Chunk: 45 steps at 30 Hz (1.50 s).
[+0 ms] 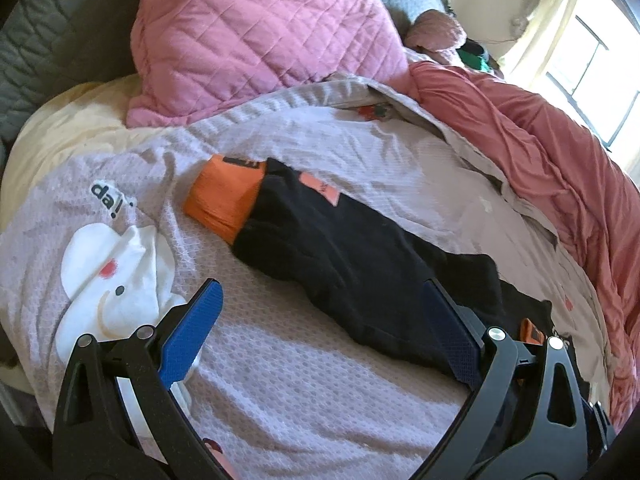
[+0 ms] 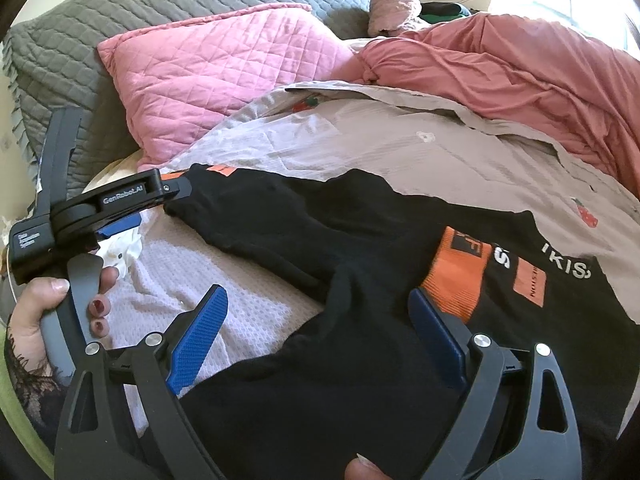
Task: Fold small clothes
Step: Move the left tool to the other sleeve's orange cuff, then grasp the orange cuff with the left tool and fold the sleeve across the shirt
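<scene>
Black shirt (image 1: 360, 256) — sleeve lengthwise, orange cuff (image 1: 224, 200) away from camera

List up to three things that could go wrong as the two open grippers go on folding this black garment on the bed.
1. The black garment lies on a wrinkled bed cover; a pinch may catch both.
2. The sleeve with the orange cuff lies stretched away from the left gripper, so a fold may come out crooked.
3. The right gripper may bunch the loose cloth.

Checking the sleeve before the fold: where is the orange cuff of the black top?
In the left wrist view the orange cuff lies on the pale bedspread, at the sleeve's far end, just below the pink pillow.
</scene>
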### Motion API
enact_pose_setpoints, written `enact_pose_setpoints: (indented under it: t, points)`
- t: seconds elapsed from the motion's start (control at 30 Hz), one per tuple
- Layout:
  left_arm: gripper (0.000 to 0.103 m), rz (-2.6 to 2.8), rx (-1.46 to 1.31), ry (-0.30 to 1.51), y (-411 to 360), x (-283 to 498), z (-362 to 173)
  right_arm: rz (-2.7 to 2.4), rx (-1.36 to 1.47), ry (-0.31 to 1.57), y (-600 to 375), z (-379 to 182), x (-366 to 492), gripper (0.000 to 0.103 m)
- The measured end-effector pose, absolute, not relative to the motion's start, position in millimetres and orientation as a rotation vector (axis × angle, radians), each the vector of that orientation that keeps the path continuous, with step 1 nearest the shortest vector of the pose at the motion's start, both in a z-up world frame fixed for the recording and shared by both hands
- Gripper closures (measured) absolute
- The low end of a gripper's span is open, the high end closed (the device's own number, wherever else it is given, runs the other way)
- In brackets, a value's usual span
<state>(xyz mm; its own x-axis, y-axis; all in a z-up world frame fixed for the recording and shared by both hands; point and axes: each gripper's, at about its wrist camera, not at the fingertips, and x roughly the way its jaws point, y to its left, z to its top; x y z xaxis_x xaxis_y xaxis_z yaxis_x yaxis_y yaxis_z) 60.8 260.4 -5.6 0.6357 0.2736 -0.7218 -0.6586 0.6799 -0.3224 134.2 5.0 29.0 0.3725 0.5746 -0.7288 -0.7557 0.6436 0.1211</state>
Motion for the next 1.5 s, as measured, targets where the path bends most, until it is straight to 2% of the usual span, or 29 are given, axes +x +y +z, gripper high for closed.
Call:
enact_pose_setpoints:
  t: [0.1, 0.23, 0.27, 0.33, 0.4, 0.5, 0.57, 0.6, 0.63, 0.8, 0.93, 1.1, 1.27, 1.5]
  points:
    - [0.013, 0.578, -0.703, 0.693, 274, 60, -17, 0.862, -0.234, 0.831, 3, 26, 135, 0.012]
    - [0.027, 0.561, -0.806, 0.667, 285, 57, -26, 0.847, -0.196, 0.853, -6, 22, 140, 0.012]
    - [0.027, 0.547, -0.842, 0.659, 287, 57, -28, 0.842, -0.185, 0.857, -9, 21, 141, 0.012]
    - [0.041, 0.527, -0.911, 0.638, 293, 56, -34, 0.832, -0.163, 0.862, -15, 21, 143, 0.012]
    - [0.048, 0.509, -0.96, 0.611, 297, 57, -37, 0.82, -0.139, 0.867, -22, 21, 145, 0.012]
    - [0.053, 0.486, -1.016, 0.576, 304, 62, -42, 0.805, -0.107, 0.872, -34, 22, 149, 0.012]
    - [0.067, 0.479, -1.045, 0.562, 309, 66, -46, 0.794, -0.088, 0.873, -40, 23, 150, 0.012]
    - [0.087, 0.475, -1.057, 0.554, 312, 67, -47, 0.789, -0.077, 0.876, -44, 22, 151, 0.012]
    - [0.097, 0.462, -1.072, 0.543, 313, 67, -49, 0.785, -0.07, 0.878, -47, 22, 152, 0.012]
    - [0.098, 0.404, -0.958, 0.493, 298, 72, -25, 0.754, -0.023, 0.894, -67, 18, 156, 0.012]
    - [0.098, 0.295, -0.757, 0.418, 260, 74, 14, 0.72, 0.003, 0.896, -90, 18, 160, 0.012]
    - [0.098, 0.167, -0.495, 0.413, 197, 79, 45, 0.623, 0.033, 0.881, -135, 19, 170, 0.012]
    - [0.098, 0.042, -0.319, 0.454, 138, 90, 45, 0.513, 0.056, 0.894, -181, 12, 178, 0.012]
    - [0.098, -0.151, -0.043, 0.602, 44, 107, 17, 0.389, 0.117, 0.887, -232, 10, 187, 0.012]
